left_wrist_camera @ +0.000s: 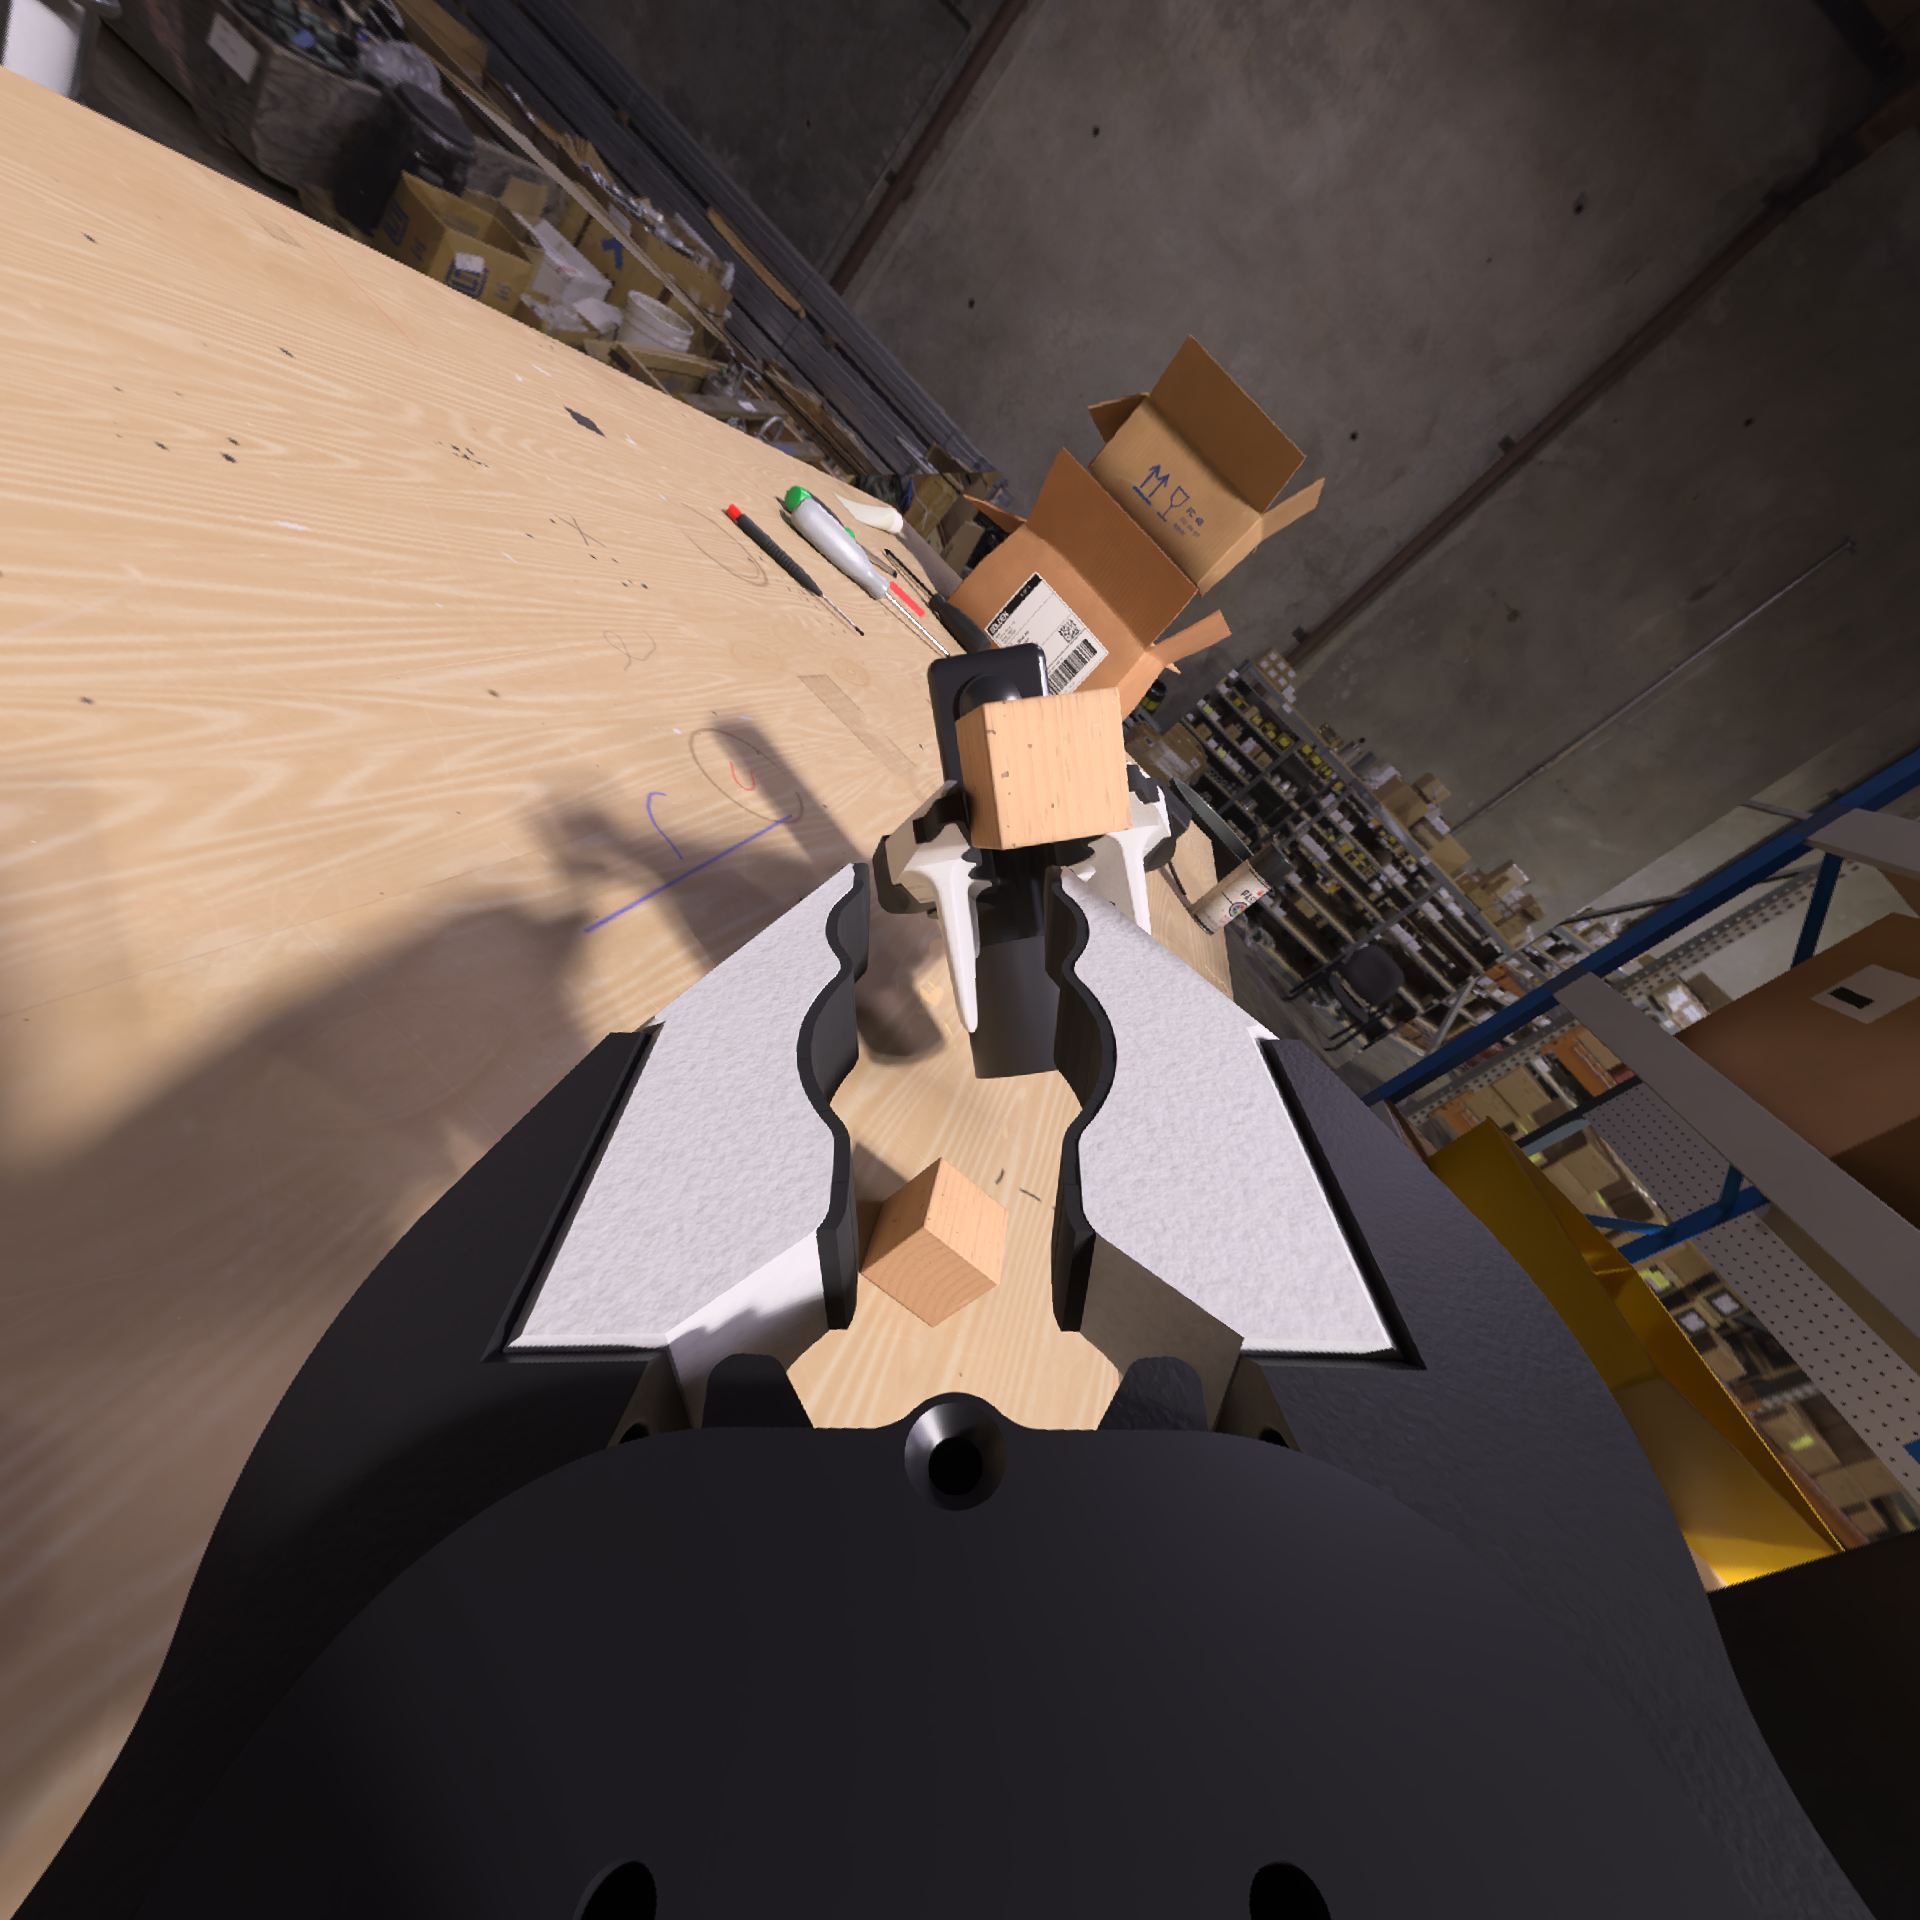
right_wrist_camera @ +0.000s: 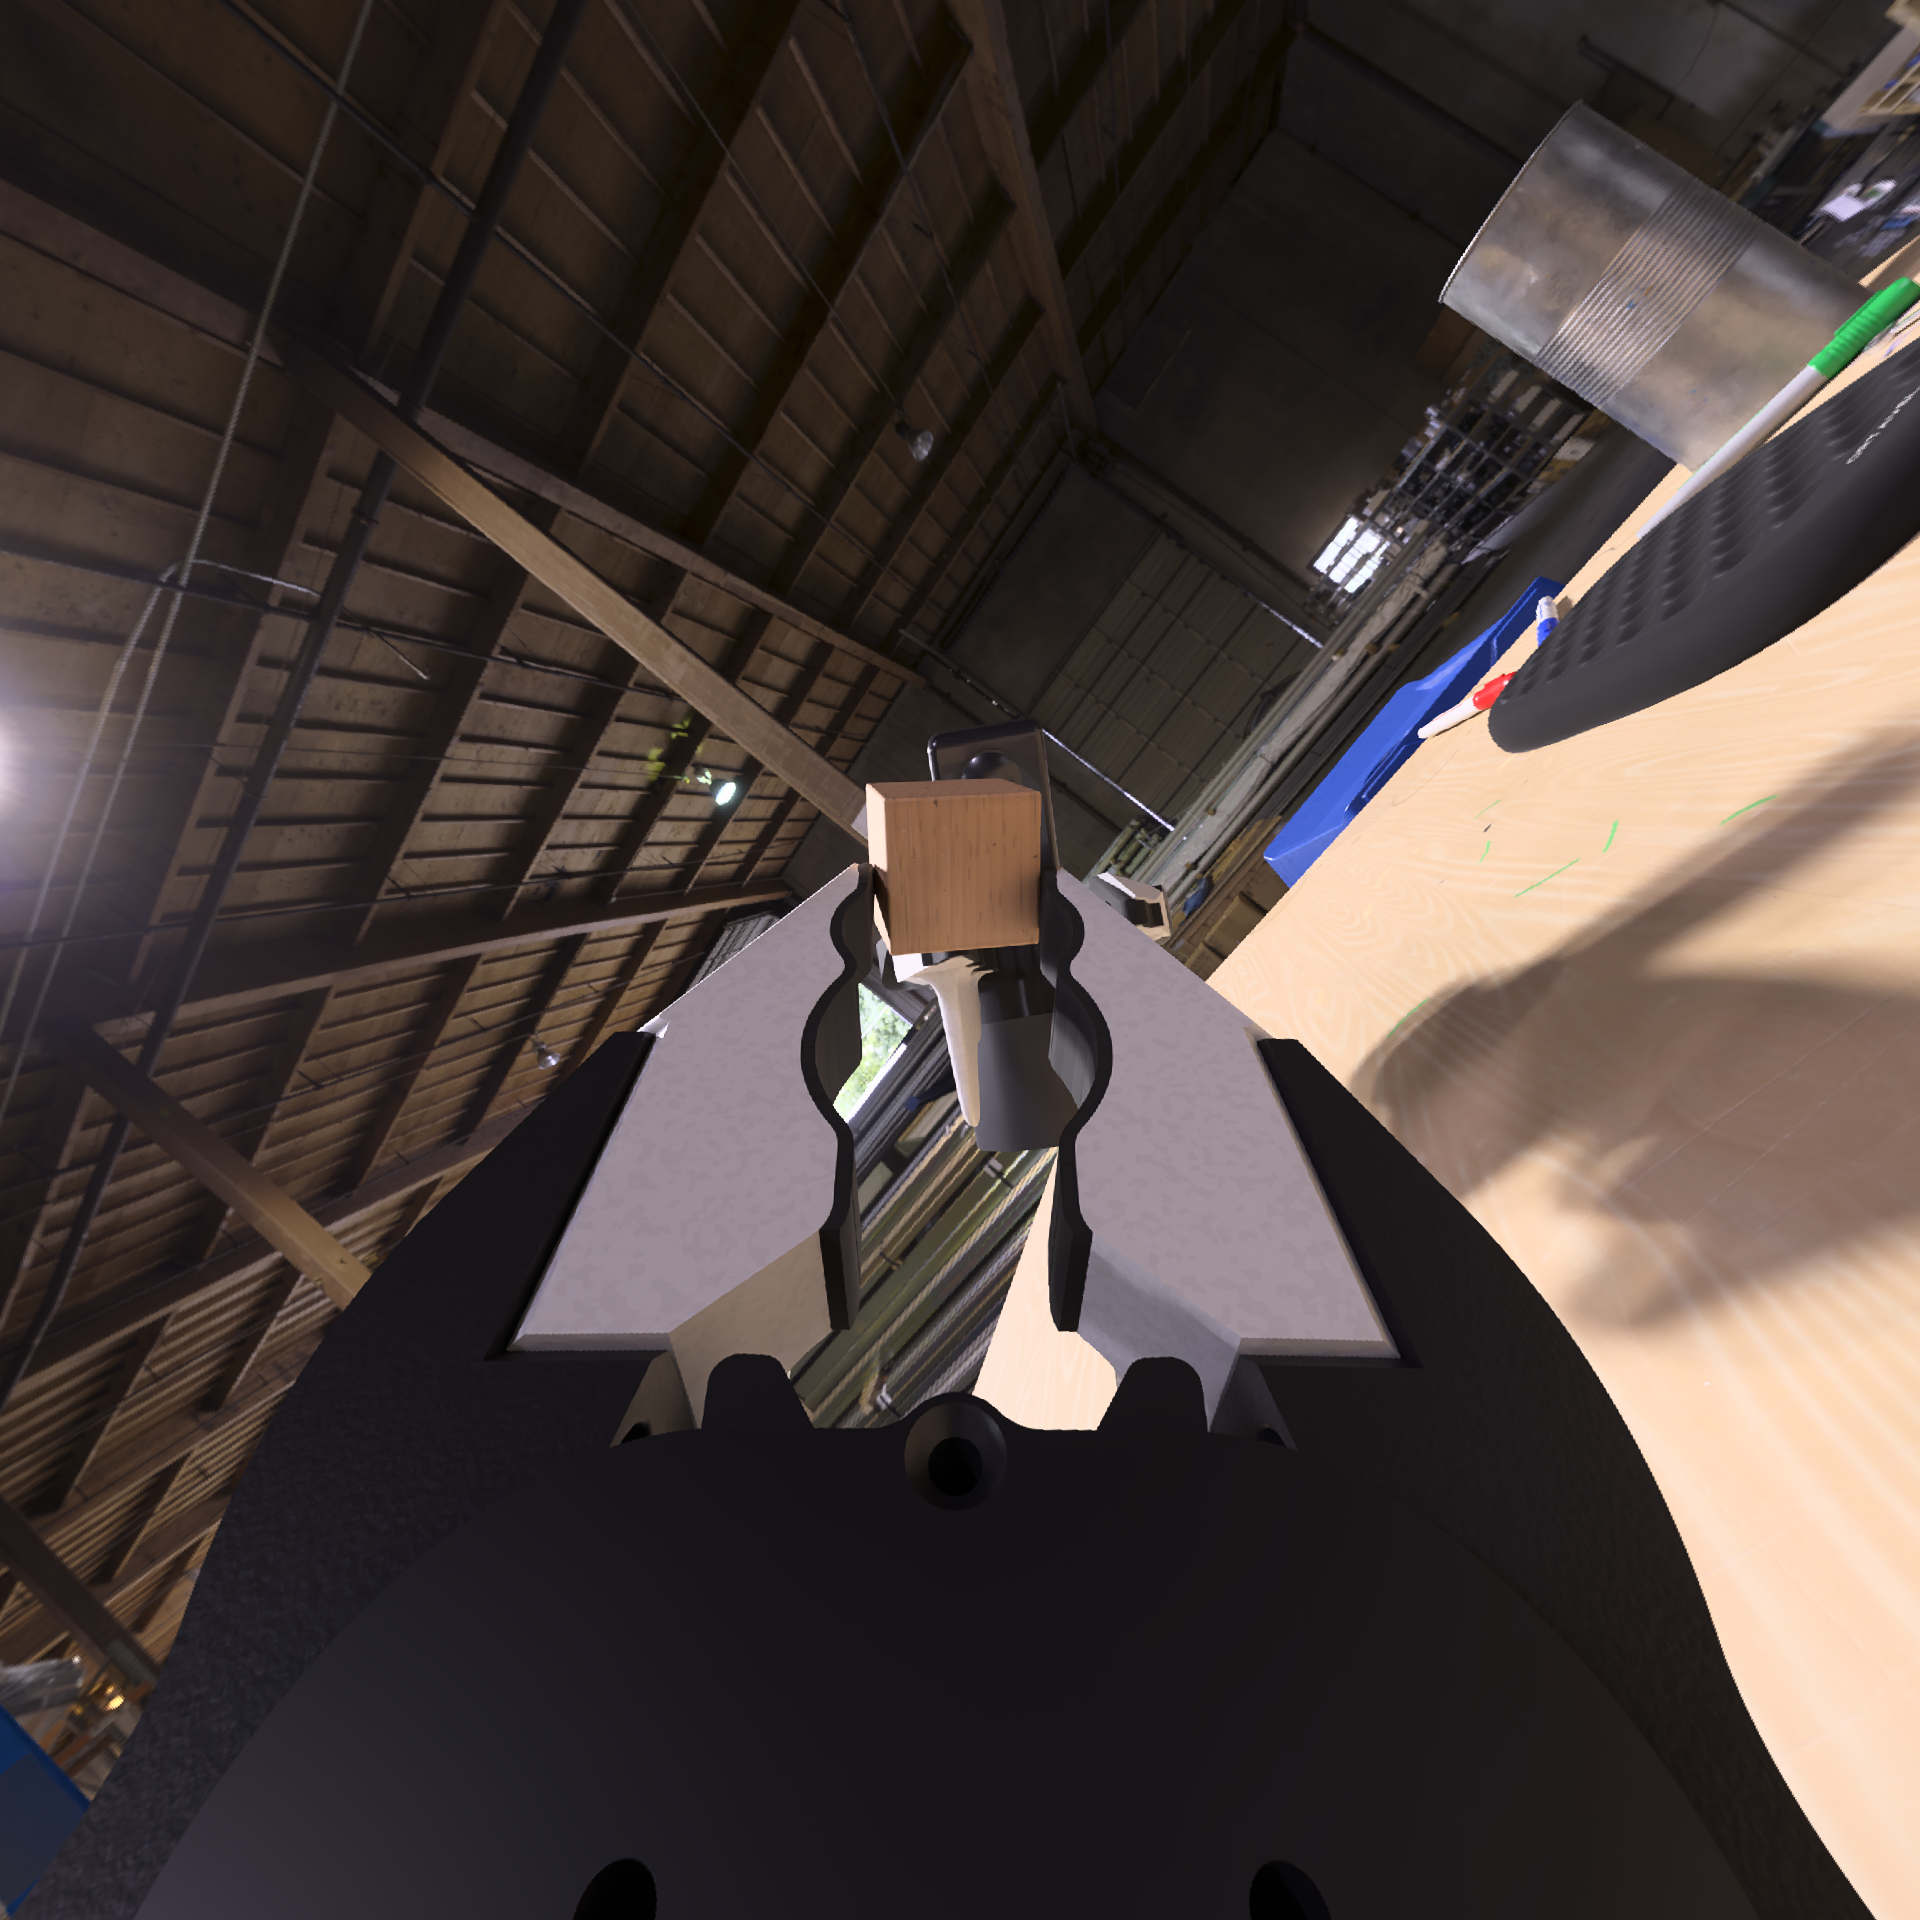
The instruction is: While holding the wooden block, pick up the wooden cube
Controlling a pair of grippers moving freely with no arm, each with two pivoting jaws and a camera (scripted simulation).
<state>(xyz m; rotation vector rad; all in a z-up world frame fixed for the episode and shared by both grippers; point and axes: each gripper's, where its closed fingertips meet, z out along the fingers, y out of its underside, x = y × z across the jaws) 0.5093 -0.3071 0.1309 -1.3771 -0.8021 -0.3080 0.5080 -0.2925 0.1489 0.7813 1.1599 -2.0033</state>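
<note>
Cube point(left_wrist_camera: 935, 1242) of pale wood lay on the desk point(left_wrist_camera: 312, 623), low between the spread fingers of the left gripper point(left_wrist_camera: 956, 914), turned cornerwise to them and not yet touched. It looked rigid, light and dry-surfaced, so flat opposite faces would likely give the surest hold once the pads squared to them. Farther off, the wooden block point(right_wrist_camera: 956, 868) sat pinched at the tips of the right gripper point(right_wrist_camera: 956, 894), raised clear of the desk. Beyond it stood two open cardboard boxes point(left_wrist_camera: 1132, 540), stacked and tilted, their contents hidden. At the far right a grey metal bin point(right_wrist_camera: 1642, 281) rested near a blue tray point(right_wrist_camera: 1392, 748); neither interior showed.
</note>
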